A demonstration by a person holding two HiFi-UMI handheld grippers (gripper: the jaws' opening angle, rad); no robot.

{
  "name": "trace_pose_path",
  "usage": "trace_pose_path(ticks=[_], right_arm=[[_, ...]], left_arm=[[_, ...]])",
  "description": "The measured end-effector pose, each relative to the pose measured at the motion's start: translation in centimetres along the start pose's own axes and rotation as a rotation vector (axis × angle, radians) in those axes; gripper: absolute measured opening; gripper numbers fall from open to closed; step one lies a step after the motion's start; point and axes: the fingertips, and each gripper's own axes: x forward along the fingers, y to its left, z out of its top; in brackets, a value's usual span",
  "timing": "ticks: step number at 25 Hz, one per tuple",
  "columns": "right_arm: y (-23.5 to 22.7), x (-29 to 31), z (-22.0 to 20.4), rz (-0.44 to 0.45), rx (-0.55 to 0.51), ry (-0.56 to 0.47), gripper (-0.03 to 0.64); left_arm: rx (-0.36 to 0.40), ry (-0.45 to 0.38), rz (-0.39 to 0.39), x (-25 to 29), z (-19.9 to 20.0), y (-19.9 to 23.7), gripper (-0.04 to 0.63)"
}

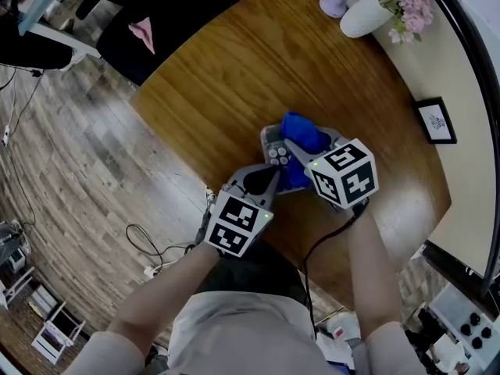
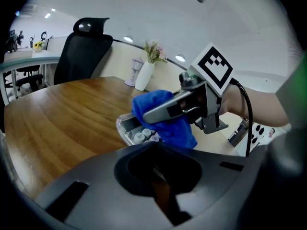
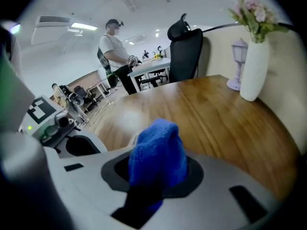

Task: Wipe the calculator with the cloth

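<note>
A clear-cased calculator point(image 1: 273, 151) with round keys lies on the wooden table point(image 1: 234, 76). A blue cloth point(image 1: 302, 133) is bunched over its far part. My right gripper point(image 1: 301, 151) is shut on the cloth and presses it onto the calculator. In the right gripper view the cloth point(image 3: 158, 150) pokes up between the jaws. My left gripper point(image 1: 273, 173) has its narrowed jaws at the calculator's near end and looks shut on it. In the left gripper view the calculator point(image 2: 136, 130) runs under the gripper housing, with the cloth point(image 2: 178, 132) and the right gripper point(image 2: 160, 112) on top of it.
A white vase of pink flowers point(image 1: 366, 12) and a small purple lamp point(image 1: 338, 0) stand at the table's far right. A framed picture point(image 1: 435, 121) lies on the ledge. A black office chair point(image 1: 160, 23) stands beyond the table. Cables point(image 1: 148, 248) lie on the floor. A person point(image 3: 115, 47) stands far off.
</note>
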Motion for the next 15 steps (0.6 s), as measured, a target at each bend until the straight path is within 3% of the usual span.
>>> trace_pose_path(ticks=[7, 12, 15], right_arm=[[-3.2, -2.2, -2.3, -0.105, 0.076, 0.003, 0.112], [1.9, -2.8, 0.7, 0.058, 0.061, -0.111, 0.112], [5.7, -1.6, 1.7, 0.162, 0.021, -0.102, 0.112]], left_arm=[[-0.001, -0.012, 0.004, 0.1, 0.1, 0.0, 0.002], [0.008, -0.007, -0.008, 0.1, 0.1, -0.1, 0.002], [0.011, -0.003, -0.015, 0.1, 0.1, 0.0, 0.002]])
